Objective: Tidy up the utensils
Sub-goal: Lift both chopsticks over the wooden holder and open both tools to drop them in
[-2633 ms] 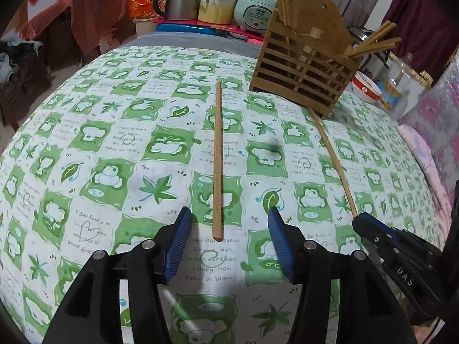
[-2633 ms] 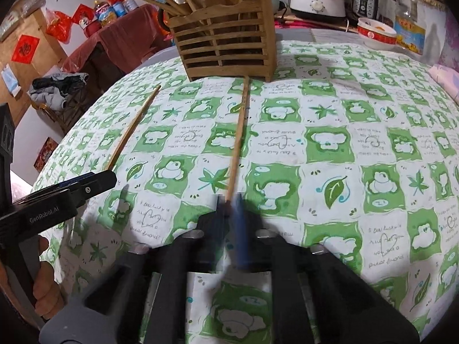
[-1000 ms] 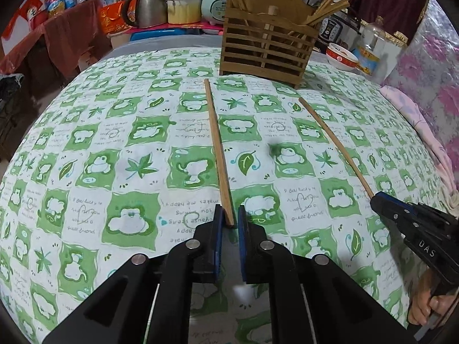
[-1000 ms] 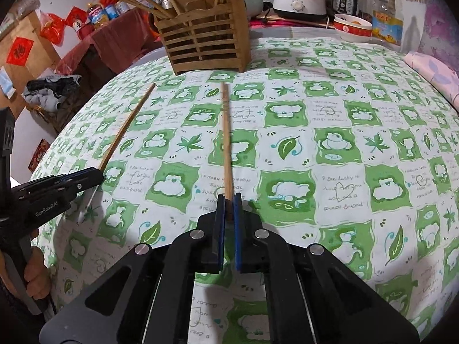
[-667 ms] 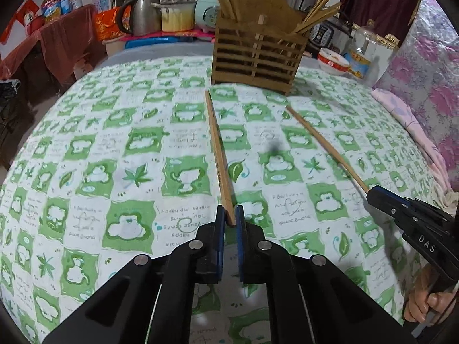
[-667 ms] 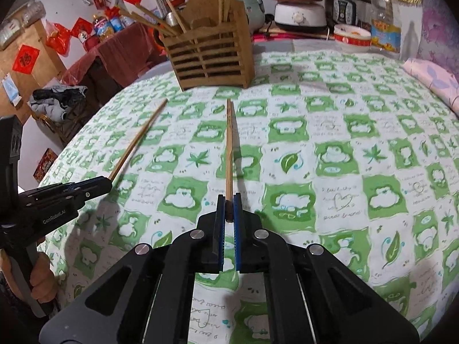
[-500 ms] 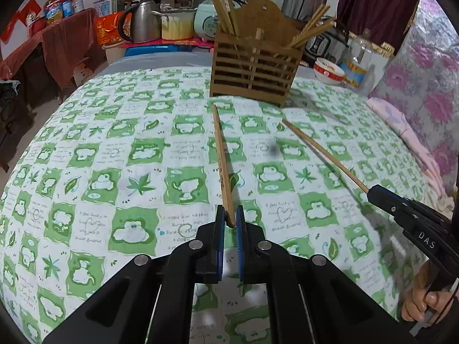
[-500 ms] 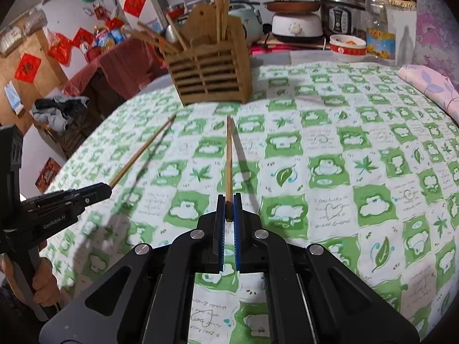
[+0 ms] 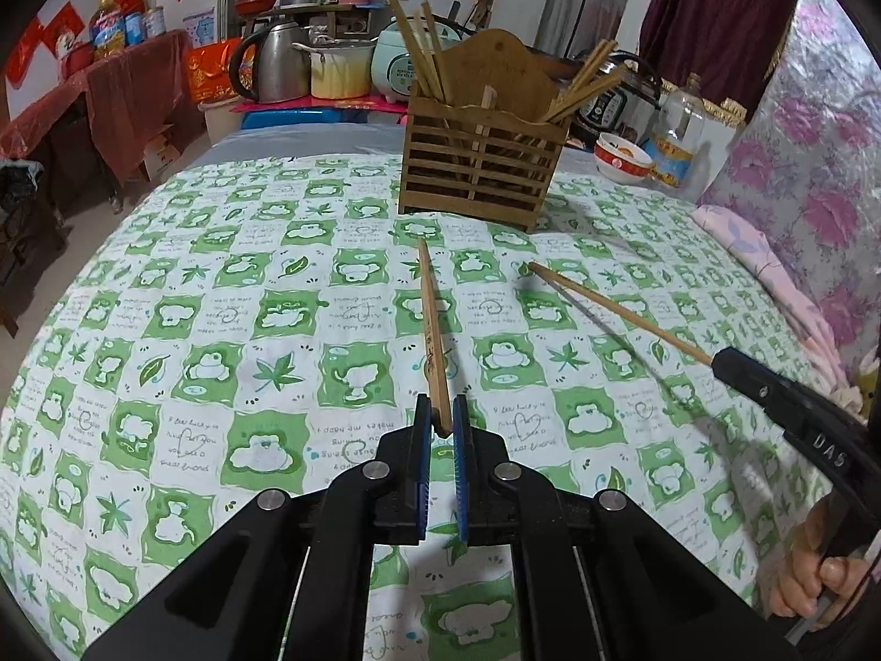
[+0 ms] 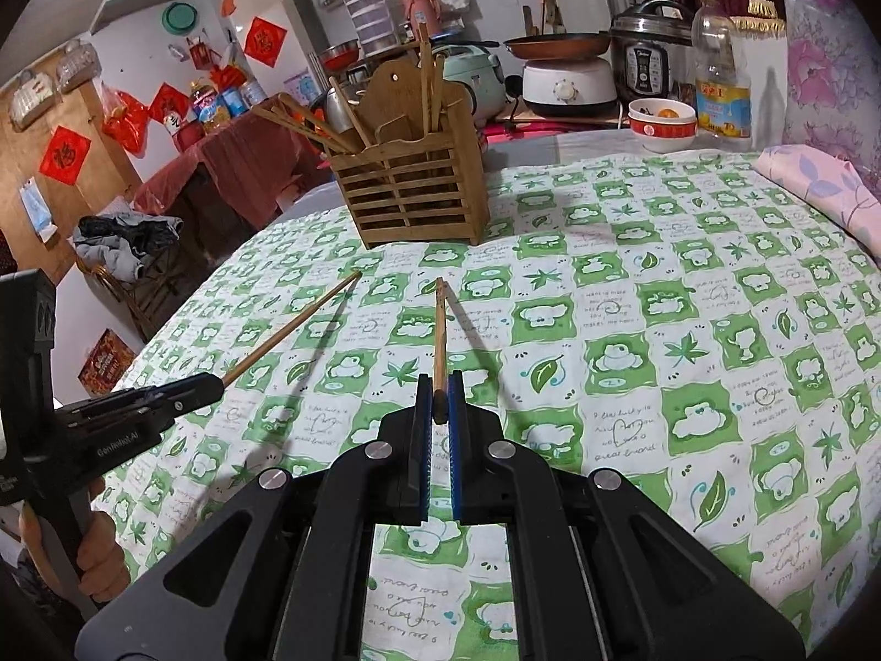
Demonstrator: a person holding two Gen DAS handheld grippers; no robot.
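Note:
My left gripper [image 9: 439,420] is shut on the near end of a wooden chopstick [image 9: 431,319], held above the green-and-white tablecloth [image 9: 220,330] and pointing toward the wooden slatted holder [image 9: 482,165]. My right gripper [image 10: 439,405] is shut on a second chopstick [image 10: 439,330], also lifted and aimed at the holder [image 10: 410,195]. Each view shows the other gripper and its chopstick: the right one in the left wrist view [image 9: 616,311], the left one in the right wrist view [image 10: 292,328]. The holder stands upright with several chopsticks in it.
Behind the holder are a kettle [image 9: 272,69], a pot [image 9: 336,69], rice cookers [image 10: 567,80], a red-and-white bowl [image 10: 661,124] and an oil bottle [image 10: 721,88]. A pink floral cloth [image 10: 820,187] lies at the table's right edge.
Both grippers closed on the chopsticks that lay on the cloth and raised them. The tips are now off the table and both views have tilted up toward the holder.

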